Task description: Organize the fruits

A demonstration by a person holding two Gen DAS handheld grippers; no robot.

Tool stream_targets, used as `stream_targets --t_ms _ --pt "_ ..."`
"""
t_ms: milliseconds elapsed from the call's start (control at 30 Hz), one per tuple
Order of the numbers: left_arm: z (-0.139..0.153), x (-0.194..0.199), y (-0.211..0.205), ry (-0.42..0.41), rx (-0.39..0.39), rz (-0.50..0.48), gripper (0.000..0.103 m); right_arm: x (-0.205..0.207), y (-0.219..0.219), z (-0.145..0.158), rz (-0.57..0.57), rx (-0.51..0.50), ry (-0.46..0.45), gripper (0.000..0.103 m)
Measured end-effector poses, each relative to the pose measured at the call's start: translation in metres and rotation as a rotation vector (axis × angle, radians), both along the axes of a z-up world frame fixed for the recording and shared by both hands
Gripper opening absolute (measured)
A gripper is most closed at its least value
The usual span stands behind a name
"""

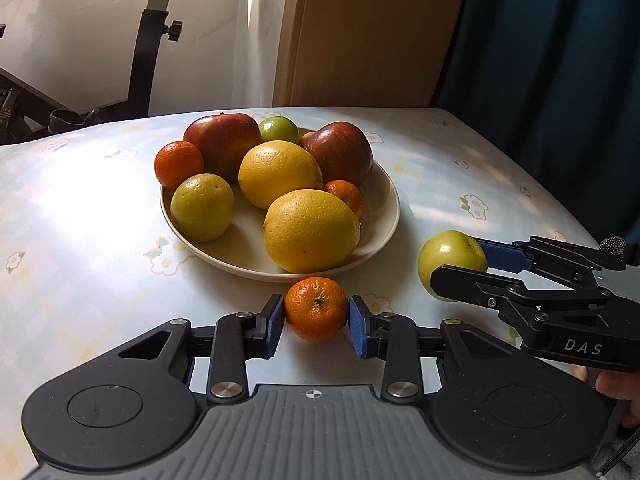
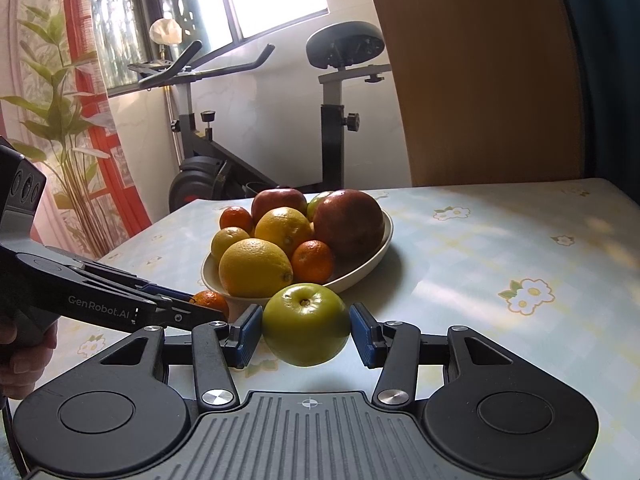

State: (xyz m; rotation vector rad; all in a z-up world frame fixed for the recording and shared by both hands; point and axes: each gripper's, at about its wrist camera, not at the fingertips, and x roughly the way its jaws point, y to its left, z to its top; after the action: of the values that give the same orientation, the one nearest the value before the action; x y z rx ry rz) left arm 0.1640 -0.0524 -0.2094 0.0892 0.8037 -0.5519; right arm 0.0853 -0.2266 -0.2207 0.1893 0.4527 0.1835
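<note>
Tangerine point(image 1: 316, 309) between left claw point(image 1: 316, 322) pads, touching both

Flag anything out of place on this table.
Two fruits are off the plate: a mandarin on the table just in front of it, gripped by the left gripper, and a green apple held by the right gripper. Nothing spilled or damaged.
</note>
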Motion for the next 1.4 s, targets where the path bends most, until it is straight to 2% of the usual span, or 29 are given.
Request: stream_targets --t_ms 167,433,633,933,1200,1400 --pt "0.014 -0.001 0.018 -0.033 -0.042 0.073 0.037 0.0 0.0 0.0 0.001 -0.001 0.001 0.045" --pt "0.023 0.033 0.033 -0.017 -0.09 0.174 0.037 -0.001 0.001 0.0 0.007 -0.001 0.003 0.045" --pt "0.019 0.051 0.024 0.003 -0.079 0.187 0.037 0.0 0.001 0.0 0.009 -0.001 0.006 0.045" --pt "0.015 0.054 0.024 0.016 -0.085 0.185 0.038 0.003 0.001 -0.001 0.009 -0.004 0.016 0.045" --pt "0.021 0.051 0.031 0.009 -0.117 0.192 0.043 0.005 0.001 -0.002 -0.007 -0.004 0.027 0.045" --pt "0.032 0.049 0.053 -0.008 -0.165 0.227 0.044 0.012 0.003 0.003 -0.019 -0.026 0.062 0.045"
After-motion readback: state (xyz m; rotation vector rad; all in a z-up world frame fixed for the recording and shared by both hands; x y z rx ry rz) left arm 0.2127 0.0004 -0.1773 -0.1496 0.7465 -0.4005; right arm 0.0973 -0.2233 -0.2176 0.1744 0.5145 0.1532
